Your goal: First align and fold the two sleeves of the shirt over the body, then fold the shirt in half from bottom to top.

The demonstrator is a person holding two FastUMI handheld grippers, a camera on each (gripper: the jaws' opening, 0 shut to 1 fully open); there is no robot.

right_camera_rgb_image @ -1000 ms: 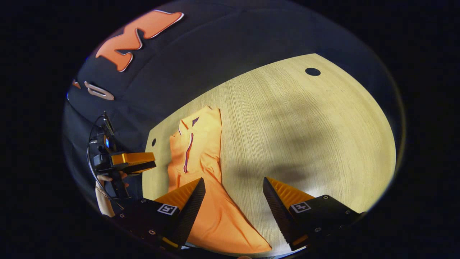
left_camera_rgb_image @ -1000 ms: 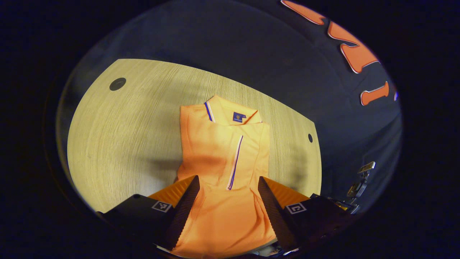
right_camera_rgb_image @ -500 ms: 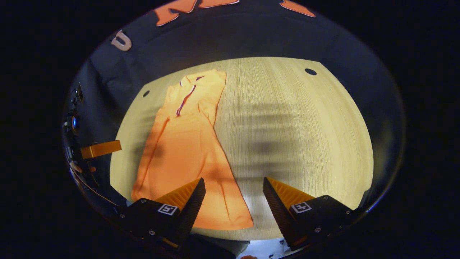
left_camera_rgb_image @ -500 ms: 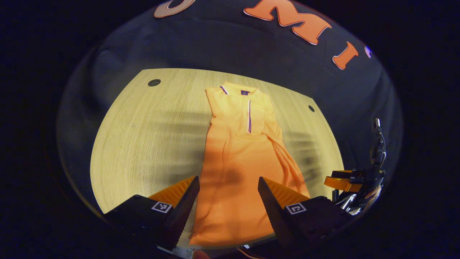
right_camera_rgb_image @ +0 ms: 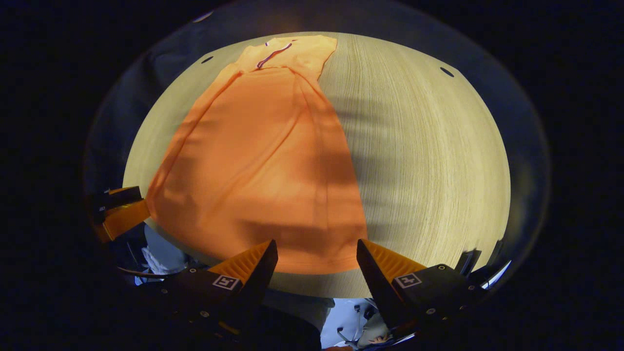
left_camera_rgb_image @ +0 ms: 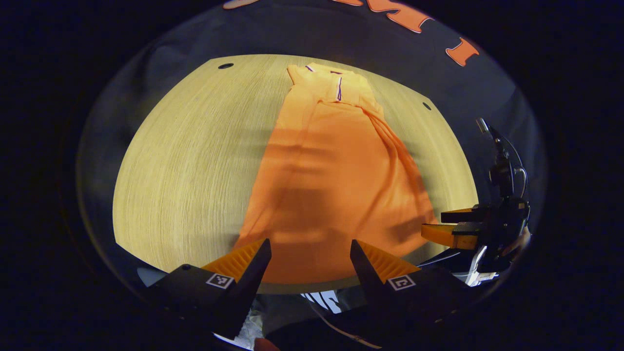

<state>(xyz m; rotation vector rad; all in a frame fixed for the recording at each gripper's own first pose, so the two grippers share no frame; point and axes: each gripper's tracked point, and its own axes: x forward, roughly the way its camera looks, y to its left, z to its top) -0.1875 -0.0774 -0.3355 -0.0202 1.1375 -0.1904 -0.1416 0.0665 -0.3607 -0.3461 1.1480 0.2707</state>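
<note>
Both grippers hang with jaws spread wide and nothing between them, poised just off the near edge of a pale wooden table (left_camera_rgb_image: 185, 165). Seen from its own camera, the left gripper (left_camera_rgb_image: 310, 261) frames the hem of an orange shirt (left_camera_rgb_image: 326, 170), its fingers above the table's edge and clear of the cloth. The right gripper (right_camera_rgb_image: 314, 263), in its own view, sits over the same hem nearer the garment's right corner, also apart from the fabric. In the left gripper view the right gripper (left_camera_rgb_image: 451, 226) appears again at the far right, side-on beside the shirt's lower corner; in the right gripper view the left gripper (right_camera_rgb_image: 122, 212) shows at the left edge, just beside the opposite corner of the hem. The shirt lies flat lengthwise on the table, collar (left_camera_rgb_image: 324, 73) at the far end and hem at the near edge, narrow at the shoulders and widening toward the bottom, with long creases running down its right side. A dark-striped placket (right_camera_rgb_image: 273, 52) marks the chest. Small round holes (left_camera_rgb_image: 225, 65) dot the table's far corners.
</note>
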